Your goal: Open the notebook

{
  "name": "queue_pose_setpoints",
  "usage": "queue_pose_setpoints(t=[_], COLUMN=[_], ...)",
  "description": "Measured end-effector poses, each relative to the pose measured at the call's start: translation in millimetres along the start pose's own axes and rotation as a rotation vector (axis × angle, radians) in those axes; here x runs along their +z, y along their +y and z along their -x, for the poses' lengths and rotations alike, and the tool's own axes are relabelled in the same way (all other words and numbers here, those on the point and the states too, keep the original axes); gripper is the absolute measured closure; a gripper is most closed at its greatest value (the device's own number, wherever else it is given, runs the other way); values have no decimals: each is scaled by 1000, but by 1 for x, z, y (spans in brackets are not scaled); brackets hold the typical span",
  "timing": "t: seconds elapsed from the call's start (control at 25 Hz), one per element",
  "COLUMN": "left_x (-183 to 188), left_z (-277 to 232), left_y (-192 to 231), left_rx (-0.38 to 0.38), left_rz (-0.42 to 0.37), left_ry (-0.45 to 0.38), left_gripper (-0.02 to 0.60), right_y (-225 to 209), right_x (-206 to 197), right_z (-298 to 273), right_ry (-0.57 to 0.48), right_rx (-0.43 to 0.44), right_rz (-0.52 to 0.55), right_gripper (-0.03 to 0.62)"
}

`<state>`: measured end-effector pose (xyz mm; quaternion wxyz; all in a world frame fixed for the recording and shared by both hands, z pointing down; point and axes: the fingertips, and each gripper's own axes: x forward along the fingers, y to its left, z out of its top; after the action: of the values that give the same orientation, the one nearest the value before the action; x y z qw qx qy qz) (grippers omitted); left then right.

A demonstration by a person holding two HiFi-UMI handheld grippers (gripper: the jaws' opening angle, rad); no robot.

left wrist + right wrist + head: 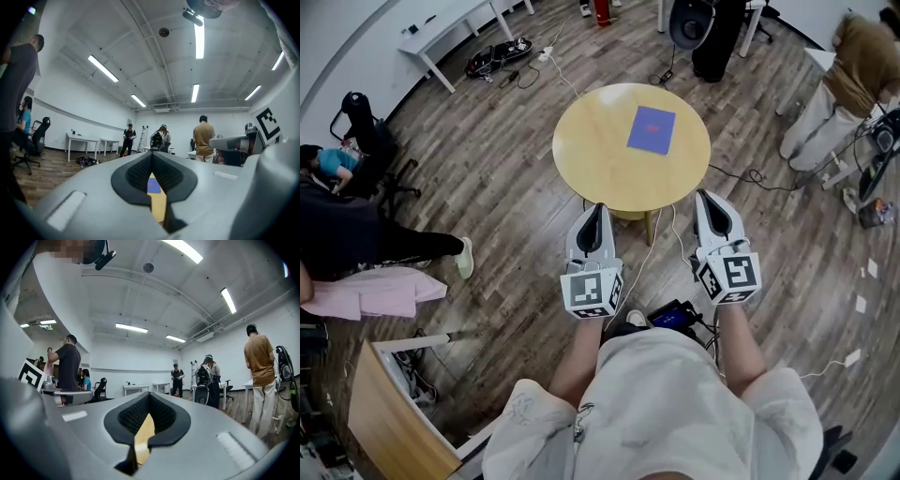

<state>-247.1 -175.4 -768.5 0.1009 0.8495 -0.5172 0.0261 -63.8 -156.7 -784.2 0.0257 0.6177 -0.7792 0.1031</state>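
A closed blue-purple notebook (652, 129) lies flat on the round wooden table (591, 150), right of its centre. Both grippers hang short of the table's near edge, side by side and pointing at it. The left gripper (596, 208) is shut with nothing in it, and so is the right gripper (706, 197). In the left gripper view the jaws of the left gripper (151, 157) meet at the tips, and the notebook (153, 186) shows through the gap behind them. Only the tabletop (143, 437) shows behind the right gripper (149, 397) in the right gripper view.
Cables (759, 178) trail over the wooden floor around the table. A seated person in black (356, 239) is at the left, another in a brown top (862, 56) at the far right. A wooden desk corner (389, 422) stands at lower left, white tables (441, 33) at the back.
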Motion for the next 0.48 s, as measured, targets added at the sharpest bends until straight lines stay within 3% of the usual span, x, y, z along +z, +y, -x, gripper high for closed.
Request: queue_pose_setpoints(t=[0.2,0.36,0.48], left_x=[-21,-49,-47], left_z=[-109,-103,-95], left_y=[34,38,32], left_rx=[-6,-6,-2], left_rz=[13,17,19], left_ry=[-12,-13,-11], left_gripper=[563,563,563], right_y=[-48,-47,-47], right_x=[-19,-48,-44], right_z=[-101,-96,-87], right_ry=[1,-1,-3], right_rx=[-8,-17,-15], right_rz=[10,12,9], right_gripper=[588,588,588])
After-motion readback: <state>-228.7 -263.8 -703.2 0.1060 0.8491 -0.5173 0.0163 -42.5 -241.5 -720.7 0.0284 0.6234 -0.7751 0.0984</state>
